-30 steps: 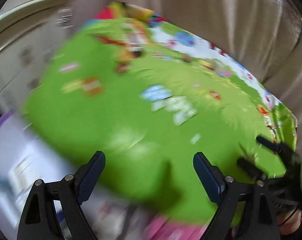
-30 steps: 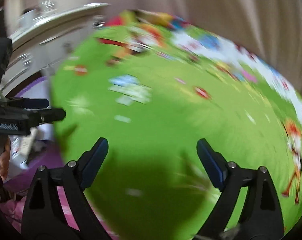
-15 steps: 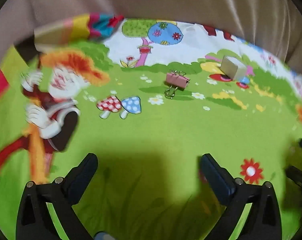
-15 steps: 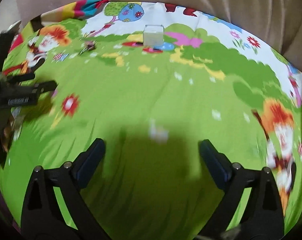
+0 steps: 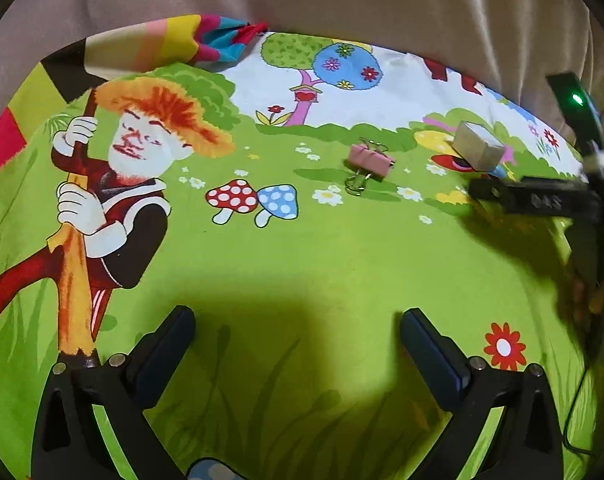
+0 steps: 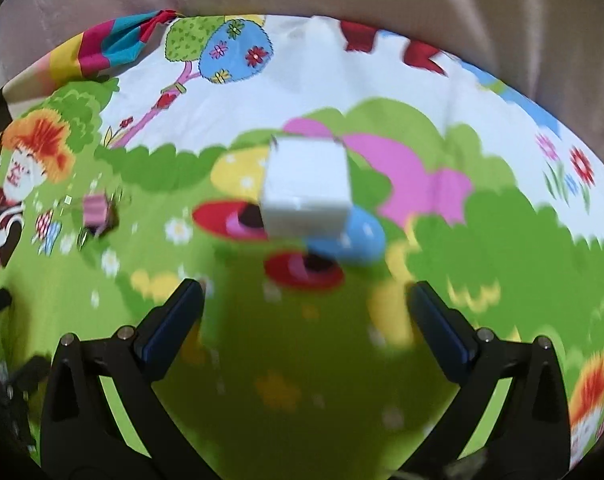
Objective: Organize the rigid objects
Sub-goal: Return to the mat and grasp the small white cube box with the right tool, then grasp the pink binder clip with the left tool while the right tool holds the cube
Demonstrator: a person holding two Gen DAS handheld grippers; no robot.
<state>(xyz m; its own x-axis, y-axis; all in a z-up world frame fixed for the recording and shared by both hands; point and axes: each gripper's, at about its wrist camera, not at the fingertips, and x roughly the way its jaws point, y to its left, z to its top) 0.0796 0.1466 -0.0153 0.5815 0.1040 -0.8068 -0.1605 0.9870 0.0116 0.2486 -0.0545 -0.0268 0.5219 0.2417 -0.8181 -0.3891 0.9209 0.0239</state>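
Printed cloth, bright green with cartoon figures, mushrooms and trees, covers the whole surface; beige curtain hangs behind it. Two loose items lie toward the far side: a white box, roughly cube-shaped, and a pink binder clip with its wire handles folded out, lying a short way to the box's left and apart from it. Right tongs hang above the cloth with the box straight ahead and beyond the tips; jaws are opening toward full spread, nothing between them. View is smeared, so the box edges read soft. Left tongs stand wide and empty over bare green cloth, the clip ahead and slightly right of their centre line. Judgement: the step is the approach to the box with the right tongs. To do it well, settle the hand first, then bring the pads down on two opposite flat faces, square to them, not on corners. Spread looks ample for the box width. Close low enough on the sides that it cannot pivot. Watch the cloth: pinched fabric would drag the clip. Keep the left tongs out of the right's path.
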